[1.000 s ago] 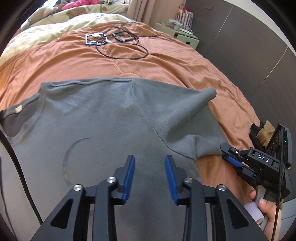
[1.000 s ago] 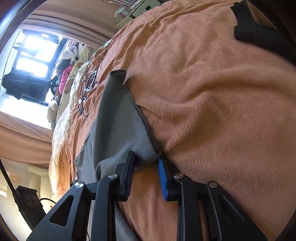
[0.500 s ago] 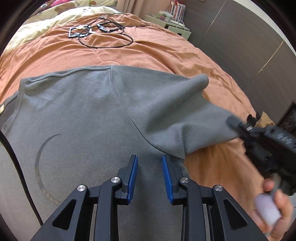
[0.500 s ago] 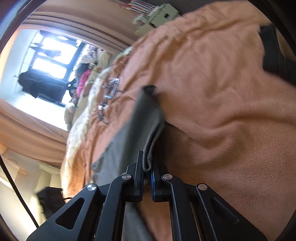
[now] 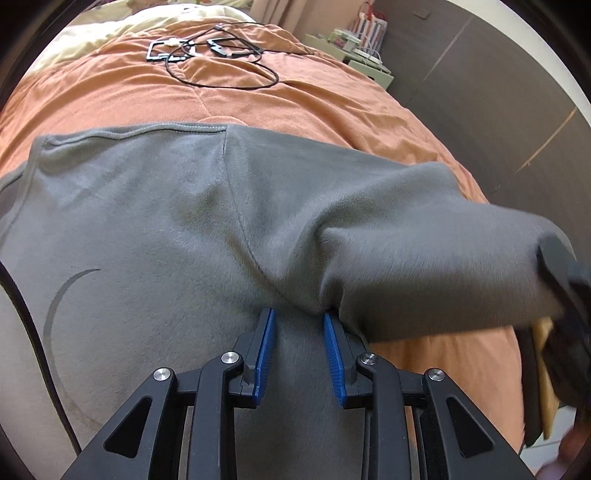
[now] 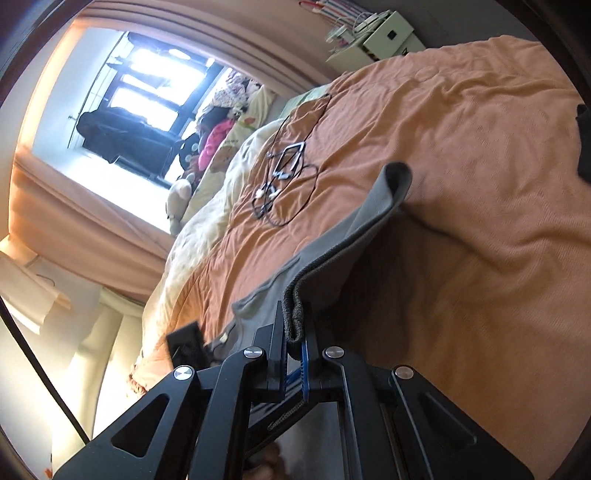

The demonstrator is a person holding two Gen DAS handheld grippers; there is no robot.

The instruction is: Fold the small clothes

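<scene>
My right gripper (image 6: 294, 332) is clamped on the cuff (image 6: 293, 314) of the grey top's sleeve (image 5: 424, 266); its jaws closed on the fabric within the last second, and the hem is pinched between the blue pads. The sleeve hangs lifted off the orange blanket (image 6: 461, 147), running away from the pads as a raised band that throws a shadow on the blanket below it. In the left view the top (image 5: 147, 221) lies spread flat on the same blanket (image 5: 258, 99), its near part filling the frame, a thin curved mark on the fabric at left. The lifted sleeve crosses to the right edge there, where the right gripper (image 5: 557, 280) shows only as a dark blur at the sleeve's end. My left gripper (image 5: 298, 325) points down at the body of the top, near the armpit seam. Its jaws stand partly apart with grey fabric showing between them, and the right pad's tip (image 5: 330, 325) sits just at the underside of the raised sleeve; I cannot tell whether the tips press the cloth. Farther up the blanket lie black cables (image 5: 221, 62), well apart from the top. A pale nightstand (image 6: 376, 35) stands beyond the bed's far corner.
</scene>
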